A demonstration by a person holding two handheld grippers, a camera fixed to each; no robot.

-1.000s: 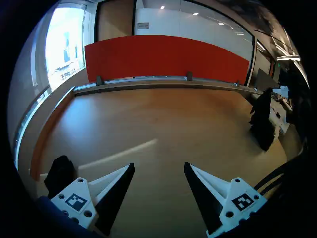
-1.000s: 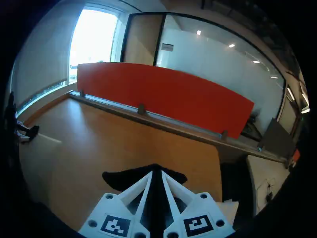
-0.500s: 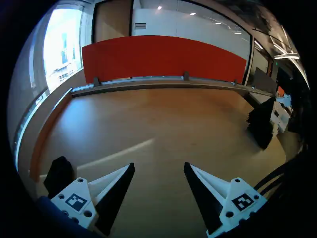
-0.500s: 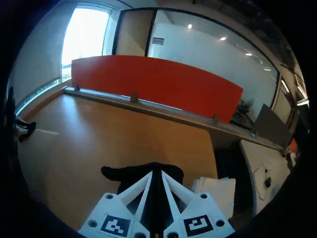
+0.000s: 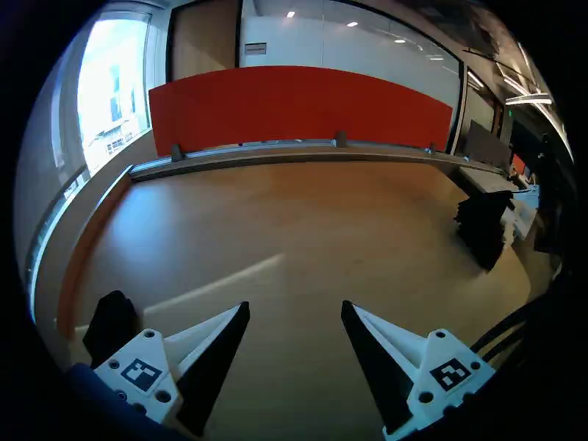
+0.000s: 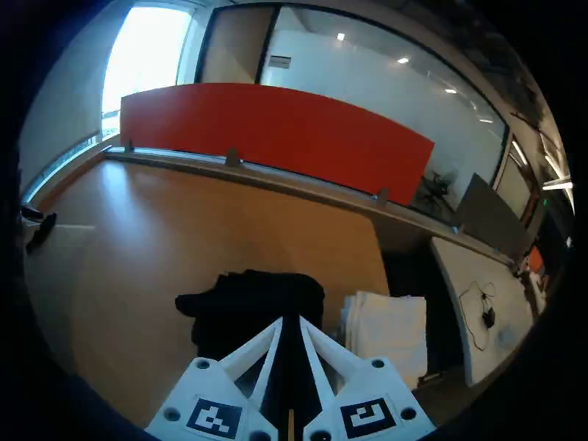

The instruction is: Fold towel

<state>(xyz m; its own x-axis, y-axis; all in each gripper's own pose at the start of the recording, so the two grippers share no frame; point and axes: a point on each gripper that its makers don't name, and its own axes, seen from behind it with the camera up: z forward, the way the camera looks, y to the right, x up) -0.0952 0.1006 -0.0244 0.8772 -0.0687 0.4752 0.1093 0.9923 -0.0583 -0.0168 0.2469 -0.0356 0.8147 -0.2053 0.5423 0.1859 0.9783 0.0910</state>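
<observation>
Tagged right gripper [image 6: 292, 323] on black towel [image 6: 246, 301]

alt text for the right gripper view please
The right gripper is closed on a black towel over a wooden table. A white stack lies to the towel's right, and a red divider runs along the table's far edge.

At the lower centre a matt black cloth towel [image 6: 257, 301] is seen on a smooth, faintly glossy wooden table [image 6: 147, 235].
</observation>
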